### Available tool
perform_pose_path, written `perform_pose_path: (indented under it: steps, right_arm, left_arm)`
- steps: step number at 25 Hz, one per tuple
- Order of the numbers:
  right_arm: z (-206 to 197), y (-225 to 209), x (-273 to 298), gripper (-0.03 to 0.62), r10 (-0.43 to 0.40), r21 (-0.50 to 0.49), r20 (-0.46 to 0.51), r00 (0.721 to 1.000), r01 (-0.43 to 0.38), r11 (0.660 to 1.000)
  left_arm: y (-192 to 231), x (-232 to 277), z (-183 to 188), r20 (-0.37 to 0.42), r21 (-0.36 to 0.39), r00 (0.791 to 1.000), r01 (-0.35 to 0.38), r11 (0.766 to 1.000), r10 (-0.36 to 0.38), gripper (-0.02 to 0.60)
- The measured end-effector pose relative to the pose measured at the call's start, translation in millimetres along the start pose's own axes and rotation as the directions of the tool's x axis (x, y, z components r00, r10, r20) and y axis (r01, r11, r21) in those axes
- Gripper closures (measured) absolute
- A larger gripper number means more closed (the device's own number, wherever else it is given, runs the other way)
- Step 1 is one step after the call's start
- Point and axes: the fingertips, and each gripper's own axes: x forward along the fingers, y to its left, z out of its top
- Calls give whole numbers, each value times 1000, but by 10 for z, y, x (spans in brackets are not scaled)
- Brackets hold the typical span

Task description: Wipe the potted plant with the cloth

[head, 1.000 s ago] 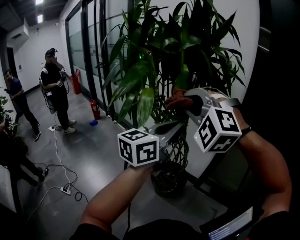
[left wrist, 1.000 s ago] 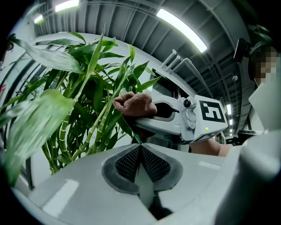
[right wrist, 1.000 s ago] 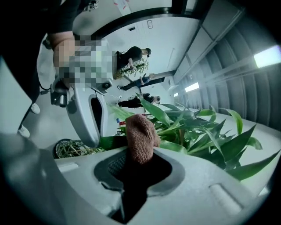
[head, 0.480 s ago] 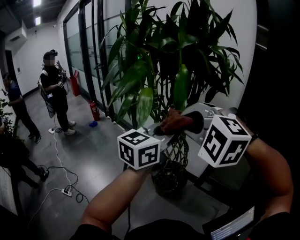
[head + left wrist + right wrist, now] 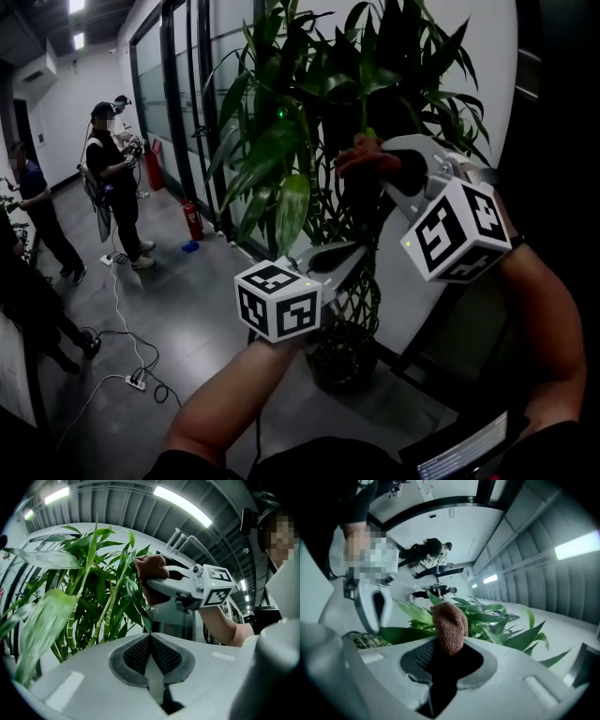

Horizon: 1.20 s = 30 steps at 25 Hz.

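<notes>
The potted plant (image 5: 309,94) has long green leaves and stands in a dark pot (image 5: 339,361) on the floor by a white wall. My right gripper (image 5: 375,164) is shut on a brown cloth (image 5: 367,155) high among the leaves. In the right gripper view the cloth (image 5: 449,625) sticks out of the jaws over a broad leaf (image 5: 405,634). My left gripper (image 5: 342,255) sits lower, its jaws closed on the tip of a dark leaf (image 5: 139,609). That leaf runs up toward the cloth (image 5: 152,571) and the right gripper (image 5: 157,578).
Several people (image 5: 112,178) stand at the left on the grey floor. A red fire extinguisher (image 5: 190,220) leans by the glass wall. Cables and a power strip (image 5: 131,380) lie on the floor. A lit screen (image 5: 464,455) shows at the bottom right.
My right gripper dropped a little with the cloth, then rose well up into the leaves. The left gripper stayed where it was. The people at the left shifted slightly.
</notes>
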Motion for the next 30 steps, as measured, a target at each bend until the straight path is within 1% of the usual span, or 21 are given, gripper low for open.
perform_pose_path:
  steps: [1,3,4,7,11,14,17,24,27,30]
  right_arm:
    - [-58,-122,80,530,-45,-20,-18,999,44,999]
    - [-160,-289,245,530,-93,-39,-49,994,91,995]
    - [-197,-328,320,530,-96,-39,-61,994,94,995]
    - [-238,-290,462,530,-67,-39,-82,994,63,997]
    - [-211,-143,435,530,-68,-97,-80,994,60,993]
    - [-183,-37,382,530,-62,-107,-73,995,54,993]
    - [-171,132,354,530,-28,-102,-67,997,21,995]
    - [-158,447,285,530,74,-43,-56,996,-76,996]
    - [-122,589,217,530,137,-1,-42,990,-137,991]
    - [-71,782,132,531,224,27,-31,974,-223,974]
  left_arm:
    - [1,-1,-7,1,-4,1000,-1,1000,1,560]
    - [-4,-3,-15,4,-5,1000,-4,1000,4,560]
    - [-8,-5,-18,5,-3,1000,-6,1000,6,560]
    - [-5,-16,-30,9,-8,1000,-12,1000,12,560]
    - [2,-32,-39,12,-18,1000,-14,1000,14,560]
    - [12,-24,-51,10,-23,1000,-13,1000,13,560]
    - [9,-22,-67,10,-27,1000,-9,1000,9,560]
    - [21,-28,-67,6,-27,1000,-4,1000,4,560]
    - [46,-24,-89,4,-29,1000,-6,1000,6,560]
    - [55,-22,-106,-1,-27,1000,-6,1000,6,560]
